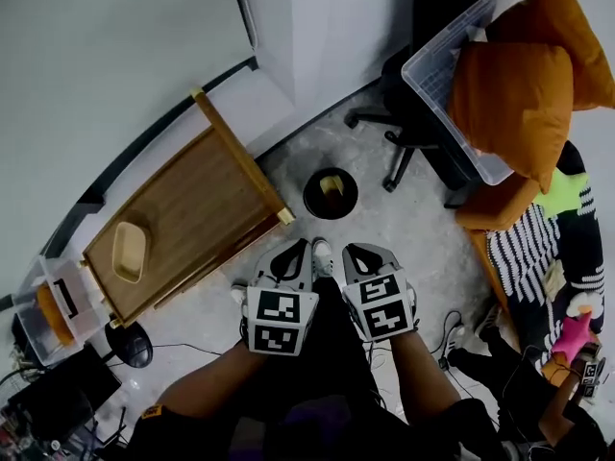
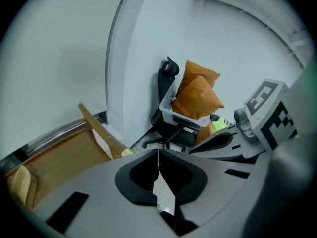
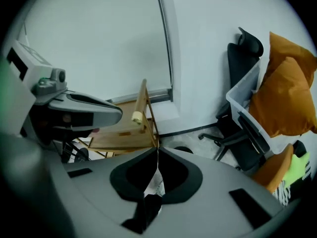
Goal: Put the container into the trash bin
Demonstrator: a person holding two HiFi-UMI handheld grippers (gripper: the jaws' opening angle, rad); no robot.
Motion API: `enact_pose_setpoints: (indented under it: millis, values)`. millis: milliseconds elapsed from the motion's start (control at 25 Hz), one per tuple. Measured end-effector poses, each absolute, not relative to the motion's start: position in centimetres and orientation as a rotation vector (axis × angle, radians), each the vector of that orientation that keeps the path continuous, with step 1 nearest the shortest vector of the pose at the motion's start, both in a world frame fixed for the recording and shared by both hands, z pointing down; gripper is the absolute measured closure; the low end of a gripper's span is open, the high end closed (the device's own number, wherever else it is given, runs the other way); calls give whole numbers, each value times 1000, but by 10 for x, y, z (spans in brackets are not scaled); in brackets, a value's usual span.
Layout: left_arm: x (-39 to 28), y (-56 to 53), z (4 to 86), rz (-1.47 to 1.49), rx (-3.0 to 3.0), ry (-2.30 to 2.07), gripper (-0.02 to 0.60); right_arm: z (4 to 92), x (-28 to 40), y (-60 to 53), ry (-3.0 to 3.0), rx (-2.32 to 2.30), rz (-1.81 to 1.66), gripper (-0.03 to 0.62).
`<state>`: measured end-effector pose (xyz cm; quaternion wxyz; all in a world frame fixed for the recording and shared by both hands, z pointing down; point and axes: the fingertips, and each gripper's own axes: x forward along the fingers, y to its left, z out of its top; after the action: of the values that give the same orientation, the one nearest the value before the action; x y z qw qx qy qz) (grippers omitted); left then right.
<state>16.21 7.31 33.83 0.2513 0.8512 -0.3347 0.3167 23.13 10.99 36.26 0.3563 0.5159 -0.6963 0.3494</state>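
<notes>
A beige container (image 1: 130, 251) lies on the wooden table (image 1: 192, 200) at the left; it also shows at the left edge of the left gripper view, container (image 2: 20, 185). The round black trash bin (image 1: 331, 193) stands on the floor beyond the table's corner, with a pale yellow thing inside it. My left gripper (image 1: 293, 255) and right gripper (image 1: 368, 255) hang side by side close to my body, above the floor and short of the bin. Both are shut, left gripper (image 2: 158, 155) and right gripper (image 3: 157, 155), jaws tip to tip with nothing between them.
A black office chair (image 1: 408, 133) and a clear plastic crate (image 1: 452, 75) holding orange cushions (image 1: 509, 94) stand at the right. A small plastic box (image 1: 53, 305), cables and dark gear sit at the lower left. The wall runs behind the table.
</notes>
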Motion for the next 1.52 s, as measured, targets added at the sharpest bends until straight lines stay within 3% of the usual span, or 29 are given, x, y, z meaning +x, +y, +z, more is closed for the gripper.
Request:
enact_pose_setpoints:
  millis: [640,1520]
  values:
    - [-24,68,275,639,2064,-1387,574,279,36,78,-2161,965,620,569]
    - [-146,95,285,497,1817,-1632,572,290,-66,79,-2183,750,469,568]
